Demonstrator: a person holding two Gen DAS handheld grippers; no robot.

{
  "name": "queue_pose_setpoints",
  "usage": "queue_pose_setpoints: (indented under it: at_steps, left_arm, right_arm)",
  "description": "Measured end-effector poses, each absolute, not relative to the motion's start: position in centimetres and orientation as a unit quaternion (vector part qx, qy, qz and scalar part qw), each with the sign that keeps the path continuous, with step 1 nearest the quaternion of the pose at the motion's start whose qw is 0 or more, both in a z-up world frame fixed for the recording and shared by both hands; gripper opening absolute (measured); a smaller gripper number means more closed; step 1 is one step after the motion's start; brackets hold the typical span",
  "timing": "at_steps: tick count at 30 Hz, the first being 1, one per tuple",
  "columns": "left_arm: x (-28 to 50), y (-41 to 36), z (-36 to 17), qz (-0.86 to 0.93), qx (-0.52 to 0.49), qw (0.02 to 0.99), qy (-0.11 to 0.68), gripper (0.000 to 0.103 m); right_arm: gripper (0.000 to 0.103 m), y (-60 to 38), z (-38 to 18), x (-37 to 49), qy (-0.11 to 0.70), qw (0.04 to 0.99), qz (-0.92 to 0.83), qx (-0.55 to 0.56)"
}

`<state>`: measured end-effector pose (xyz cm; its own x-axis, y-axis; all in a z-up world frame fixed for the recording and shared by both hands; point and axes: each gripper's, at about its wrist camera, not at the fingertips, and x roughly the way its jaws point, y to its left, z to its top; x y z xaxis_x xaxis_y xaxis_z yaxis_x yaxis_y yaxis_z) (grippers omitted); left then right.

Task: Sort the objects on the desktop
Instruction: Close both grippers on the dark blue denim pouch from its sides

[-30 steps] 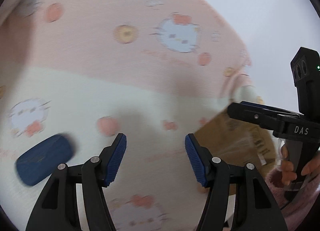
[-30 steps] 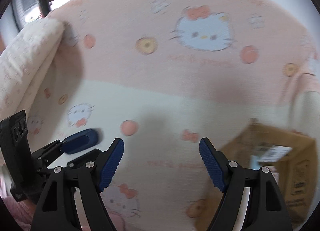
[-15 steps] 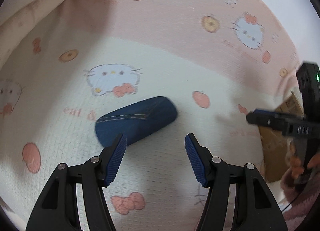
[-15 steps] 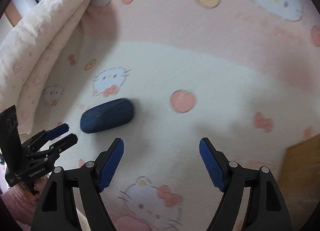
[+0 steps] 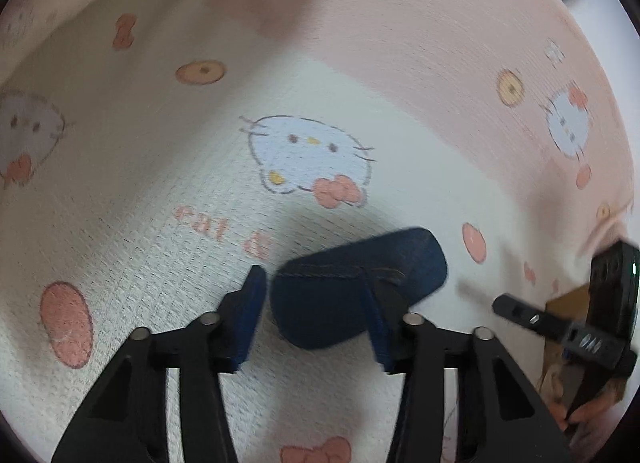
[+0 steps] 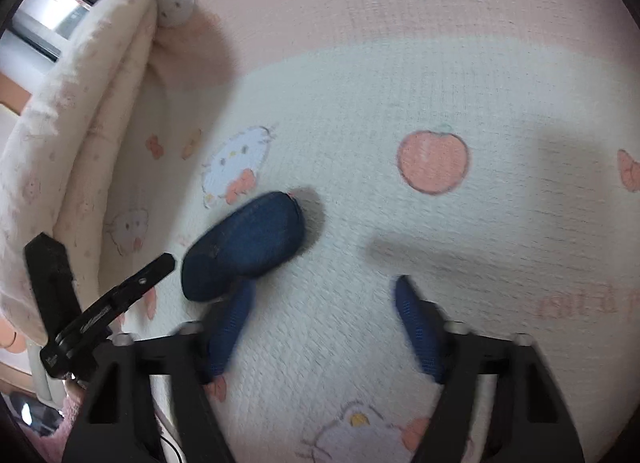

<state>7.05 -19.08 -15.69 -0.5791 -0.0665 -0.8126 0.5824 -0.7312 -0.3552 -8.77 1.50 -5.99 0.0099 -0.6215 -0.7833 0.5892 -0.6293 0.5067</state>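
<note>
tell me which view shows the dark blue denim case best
The left wrist view: the denim case sits large between the open left gripper fingers, stitching visible. The right wrist view shows it smaller, off left, partly hidden behind a finger.

The frame is filled by a pink-and-cream cartoon-cat bedsheet [image 6: 400, 103]. A folded cream blanket [image 6: 68, 111] is seen at left, and what may be a window [image 6: 48, 23] at upper left.
</note>
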Motion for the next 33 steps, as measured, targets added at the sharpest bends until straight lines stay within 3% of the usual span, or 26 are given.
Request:
queue_pose_setpoints:
  at_steps: [1,2,3,7,8,15,30,33]
  left_arm:
    - [7.1,-19.5,-15.9,-0.83,0.412,0.198,0.319,0.044]
    - [7.2,-19.9,-16.1,-0.829,0.407,0.198,0.329,0.04]
    - [7.1,-20.3,-16.3,-0.828,0.404,0.195,0.338,0.033]
    - [6.6,-21.4,-17.0,-0.826,0.407,0.203,0.334,0.023]
    - [6.3,-21.7,-17.1,-0.827,0.408,0.209,0.326,0.016]
    - [6.2,-22.4,-18.3,-0.811,0.426,0.183,0.357,0.0]
    - [6.2,-14.1,-18.6,-0.798,0.5,0.053,0.333,0.0]
    - [5.3,-12.3,-18.7,-0.802,0.498,0.047,0.327,0.0]
  right_arm:
    - [0.025,1.1,-6.2,-8.5,-0.006,0.434,-0.706,0.56]
    - [0.024,0.6,-6.4,-8.3,0.003,0.434,-0.705,0.56]
    - [0.024,0.2,-6.6,-8.1,0.005,0.437,-0.702,0.563]
    - [0.024,-1.5,-7.8,-7.1,0.02,0.444,-0.689,0.572]
    - [0.024,-1.9,-8.1,-6.9,0.026,0.446,-0.686,0.574]
    - [0.024,-3.1,-9.1,-5.6,0.036,0.462,-0.668,0.582]
    - [0.024,-2.7,-8.2,-7.6,0.004,0.447,-0.685,0.576]
    - [0.024,-1.9,-8.4,-8.7,-0.032,0.444,-0.671,0.593]
